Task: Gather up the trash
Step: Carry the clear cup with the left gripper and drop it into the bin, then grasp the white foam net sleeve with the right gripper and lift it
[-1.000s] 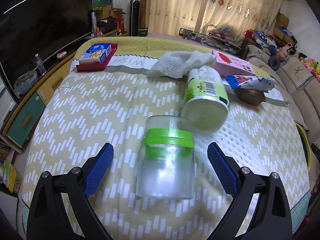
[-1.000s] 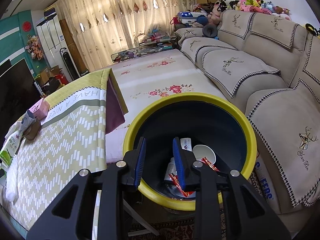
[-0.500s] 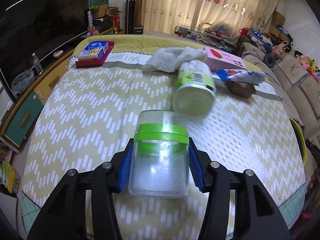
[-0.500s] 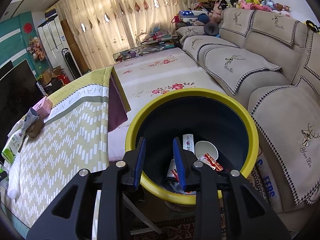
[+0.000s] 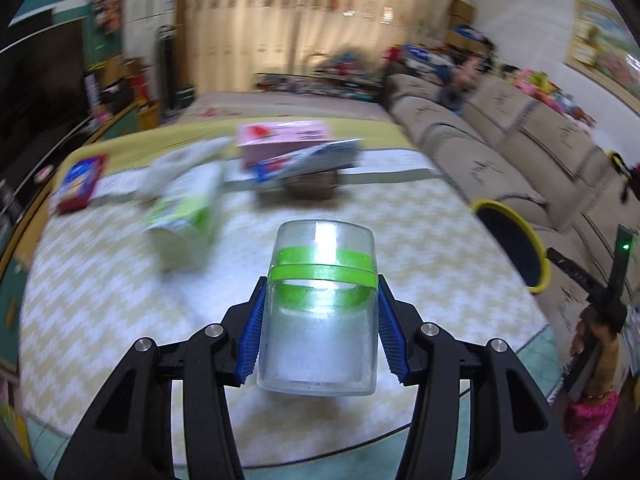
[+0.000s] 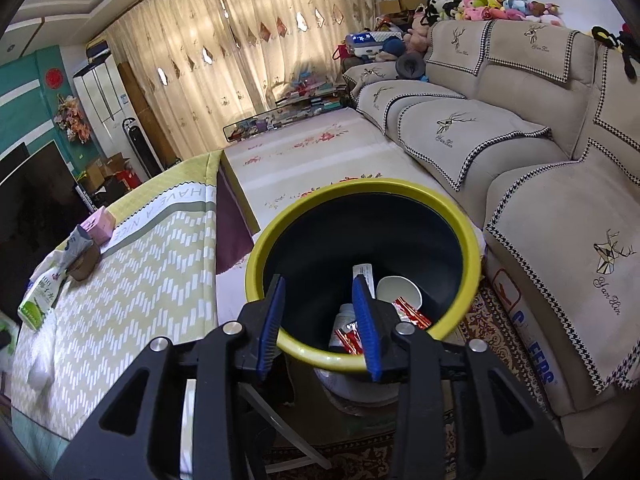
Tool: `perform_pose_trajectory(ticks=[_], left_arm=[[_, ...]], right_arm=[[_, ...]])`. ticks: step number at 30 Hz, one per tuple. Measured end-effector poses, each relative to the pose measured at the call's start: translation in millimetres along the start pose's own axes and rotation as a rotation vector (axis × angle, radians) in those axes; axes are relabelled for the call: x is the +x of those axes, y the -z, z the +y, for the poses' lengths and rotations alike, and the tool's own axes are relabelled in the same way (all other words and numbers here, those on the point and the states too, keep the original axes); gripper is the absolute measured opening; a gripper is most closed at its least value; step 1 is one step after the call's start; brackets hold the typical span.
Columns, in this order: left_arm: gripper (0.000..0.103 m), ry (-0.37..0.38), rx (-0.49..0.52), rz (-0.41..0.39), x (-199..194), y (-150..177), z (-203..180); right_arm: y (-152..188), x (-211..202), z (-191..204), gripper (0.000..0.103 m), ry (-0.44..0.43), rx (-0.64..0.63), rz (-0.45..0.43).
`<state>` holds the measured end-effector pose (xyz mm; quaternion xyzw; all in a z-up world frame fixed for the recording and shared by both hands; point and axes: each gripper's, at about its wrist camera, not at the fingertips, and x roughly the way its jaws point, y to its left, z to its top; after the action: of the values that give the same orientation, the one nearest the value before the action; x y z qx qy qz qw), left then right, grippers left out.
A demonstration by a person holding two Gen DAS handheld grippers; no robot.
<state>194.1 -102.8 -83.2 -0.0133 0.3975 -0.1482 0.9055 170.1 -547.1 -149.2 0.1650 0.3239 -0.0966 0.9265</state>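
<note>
At lower centre, the left gripper (image 5: pixel 320 320) clamps a clear jar (image 5: pixel 318 312) above the tablecloth (image 5: pixel 100 292). The right gripper (image 6: pixel 320 324), parted and empty, hangs over the yellow-rimmed bin (image 6: pixel 460 224); a green carton (image 5: pixel 184 216) lies upper left.

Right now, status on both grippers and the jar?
Left gripper shut on clear plastic jar with green band. Right gripper open, empty, over yellow-rimmed bin. Path unobstructed.
</note>
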Motion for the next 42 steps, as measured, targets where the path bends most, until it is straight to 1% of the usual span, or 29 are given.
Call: perform_pose_trajectory(ticks=[3,6,10,11,12,15,19,23,27,29,30,31,34,35,38,40,42], left_arm=[[0.051,0.071,0.068,0.011,17.8,-14.9,-42.2],[0.051,0.119,0.119,0.026,33.8,-25.1,-77.5],[0.051,0.194,0.192,0.057,60.8,-40.0,-134.3],[0.051,0.217,0.211,0.068,68.2,-43.6,-150.0],[0.051,0.225,0.221,0.075,72.8,-45.2,-158.9],[0.051,0.272,0.269,0.102,95.1,-55.4,-203.3],[0.051,0.301,0.319,0.141,127.9,-64.2,-252.6],[0.051,0.304,0.356,0.175,163.8,-71.2,-296.0],[0.051,0.293,0.374,0.201,196.7,-78.0,-325.5],[0.052,0.283,0.370,0.205,206.2,-79.6,-333.0],[0.057,0.283,0.367,0.198,208.9,-81.8,-336.3],[0.066,0.280,0.365,0.188,210.5,-84.4,-337.5],[0.075,0.288,0.345,0.143,201.2,-90.6,-330.5],[0.076,0.290,0.340,0.131,196.1,-92.0,-327.2],[0.078,0.301,0.314,0.097,171.8,-92.7,-305.7],[0.084,0.309,0.285,0.067,149.8,-90.7,-283.9],[0.088,0.313,0.241,0.028,123.0,-85.6,-254.4]], right_arm=[[4.8,-8.7,-12.1,0.034,0.018,0.015,-0.011],[7.6,-15.4,-29.9,0.034,0.038,0.047,-0.018],[12.1,-22.4,-51.1,0.041,0.063,0.089,-0.034],[13.7,-24.0,-56.2,0.041,0.071,0.098,-0.035],[15.1,-25.3,-63.0,0.042,0.081,0.109,-0.037],[18.5,-26.7,-76.7,0.044,0.092,0.137,-0.039],[21.7,-26.3,-90.7,0.045,0.098,0.161,-0.031],[25.0,-26.1,-100.8,0.045,0.105,0.181,-0.024],[28.6,-25.1,-109.9,0.045,0.113,0.201,-0.015],[29.9,-24.5,-111.9,0.046,0.114,0.207,-0.012],[30.5,-23.8,-112.3,0.046,0.113,0.209,-0.009],[31.2,-23.4,-112.0,0.046,0.111,0.210,-0.007],[31.0,-21.4,-108.0,0.046,0.102,0.205,-0.002],[31.2,-20.6,-107.3,0.046,0.099,0.204,0.000],[32.0,-19.9,-99.1,0.047,0.082,0.194,0.001],[32.2,-19.5,-91.0,0.049,0.070,0.179,0.004],[31.9,-17.9,-81.1,0.050,0.056,0.162,0.010]])
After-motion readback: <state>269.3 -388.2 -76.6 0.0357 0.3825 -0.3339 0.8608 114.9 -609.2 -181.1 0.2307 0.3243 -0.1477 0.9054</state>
